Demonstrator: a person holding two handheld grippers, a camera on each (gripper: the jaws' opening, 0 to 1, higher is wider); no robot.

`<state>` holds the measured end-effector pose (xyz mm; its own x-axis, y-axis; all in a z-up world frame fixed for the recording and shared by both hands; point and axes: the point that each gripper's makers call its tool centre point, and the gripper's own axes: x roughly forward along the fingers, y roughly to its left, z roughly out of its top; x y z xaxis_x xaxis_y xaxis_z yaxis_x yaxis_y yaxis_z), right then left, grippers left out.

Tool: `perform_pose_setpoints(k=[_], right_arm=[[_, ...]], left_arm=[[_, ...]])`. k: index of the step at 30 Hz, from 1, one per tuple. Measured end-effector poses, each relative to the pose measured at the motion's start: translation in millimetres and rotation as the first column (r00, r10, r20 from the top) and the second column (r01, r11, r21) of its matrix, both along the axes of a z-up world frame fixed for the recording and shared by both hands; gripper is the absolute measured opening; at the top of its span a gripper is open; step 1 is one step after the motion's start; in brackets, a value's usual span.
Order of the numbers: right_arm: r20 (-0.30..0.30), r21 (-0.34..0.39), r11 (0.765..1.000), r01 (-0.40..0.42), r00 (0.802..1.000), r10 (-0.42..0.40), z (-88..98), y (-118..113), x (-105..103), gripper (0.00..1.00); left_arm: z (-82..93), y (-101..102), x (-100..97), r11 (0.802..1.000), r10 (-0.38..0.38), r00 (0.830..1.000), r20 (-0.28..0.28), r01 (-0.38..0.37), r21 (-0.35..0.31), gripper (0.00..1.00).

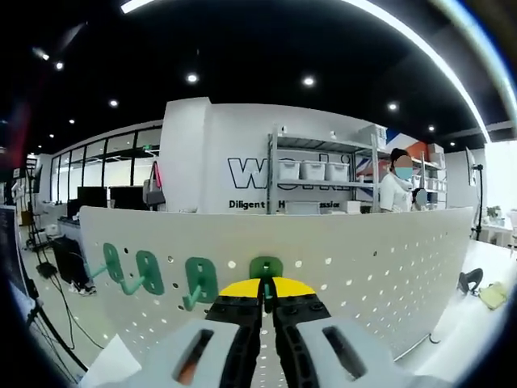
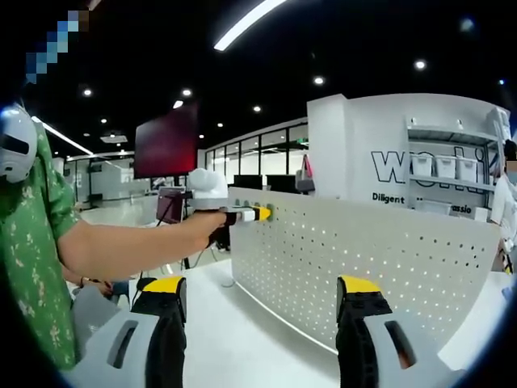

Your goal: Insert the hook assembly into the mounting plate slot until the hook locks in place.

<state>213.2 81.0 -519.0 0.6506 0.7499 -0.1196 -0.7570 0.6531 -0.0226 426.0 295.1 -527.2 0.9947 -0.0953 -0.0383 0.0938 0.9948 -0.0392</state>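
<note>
White pegboard [image 1: 363, 267] upright on table [image 2: 242, 323], largest item. Three green hooks [image 1: 149, 273] in row on board face, left of fourth. Left gripper [image 1: 266, 301] jaws narrow, pinched on fourth green hook [image 1: 265, 267] against board. Right gripper [image 2: 262, 311] jaws wide, nothing held, well back from board.

Four green hooks sit on one white perforated mounting plate [image 1: 363, 259]: the nearest hook [image 1: 265, 267] just beyond the left gripper's [image 1: 267, 305] yellow tips, then a second hook [image 1: 199, 281], third hook [image 1: 148, 272] and fourth hook [image 1: 111, 263] off to its left. Three white storage bins [image 1: 313, 170] stand on one shelf rack [image 1: 275, 174] behind.
</note>
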Motion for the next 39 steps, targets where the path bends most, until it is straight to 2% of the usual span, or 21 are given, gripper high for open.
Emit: perform_pose_setpoints(k=[14, 39], right_arm=[[0.003, -0.001, 1.000, 0.002, 1.000, -0.002, 0.8, -2.6, 0.7, 0.77], [0.002, -0.002, 1.000, 0.002, 1.000, -0.002, 0.0, -0.7, -0.2, 0.77]], left_arm=[[-2.1, 1.8, 0.8, 0.999, 0.005, 1.000, 0.011, -0.005, 0.042, 0.04], [-2.4, 0.3, -1.7, 0.999, -0.020, 0.999, 0.027, 0.019, 0.045, 0.08]])
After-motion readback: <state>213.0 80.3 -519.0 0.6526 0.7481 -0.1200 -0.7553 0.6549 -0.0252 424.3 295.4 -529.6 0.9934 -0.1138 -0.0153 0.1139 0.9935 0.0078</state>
